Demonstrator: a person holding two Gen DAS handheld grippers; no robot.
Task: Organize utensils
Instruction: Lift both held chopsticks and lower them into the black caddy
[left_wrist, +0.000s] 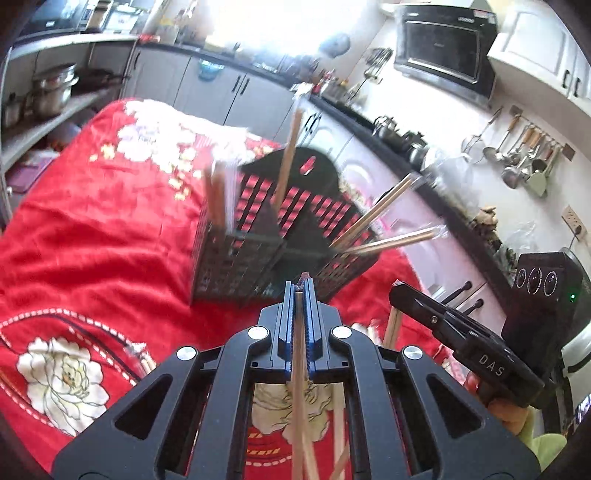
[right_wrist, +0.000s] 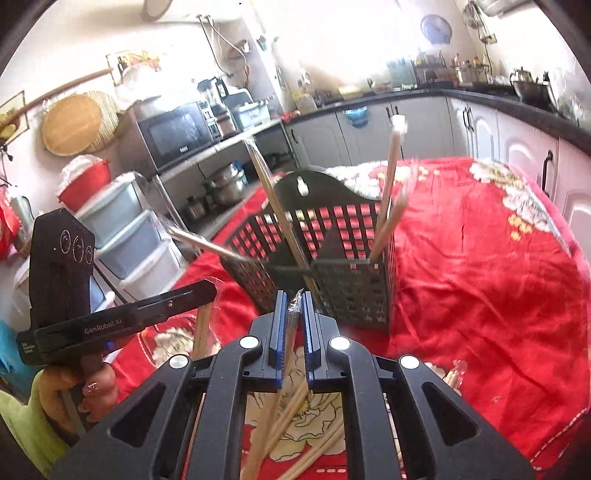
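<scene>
A black mesh utensil basket (left_wrist: 236, 266) stands on the red flowered cloth (left_wrist: 92, 229); it also shows in the right wrist view (right_wrist: 354, 295). Several plastic-wrapped chopstick pairs (left_wrist: 288, 162) lean out of its compartments, as in the right wrist view (right_wrist: 388, 192). My left gripper (left_wrist: 302, 291) is shut on a wrapped chopstick pair (left_wrist: 298, 398), just in front of the basket. My right gripper (right_wrist: 293, 301) is shut on another wrapped chopstick pair (right_wrist: 291, 321), also just before the basket. Loose wrapped chopsticks (right_wrist: 295, 435) lie on the cloth beneath.
The right gripper's body (left_wrist: 472, 339) sits close at the right in the left view; the left gripper's body (right_wrist: 110, 325) sits at the left in the right view. Kitchen cabinets (left_wrist: 369, 166), shelves with pots (left_wrist: 51, 92) and a microwave (right_wrist: 173, 133) surround the table.
</scene>
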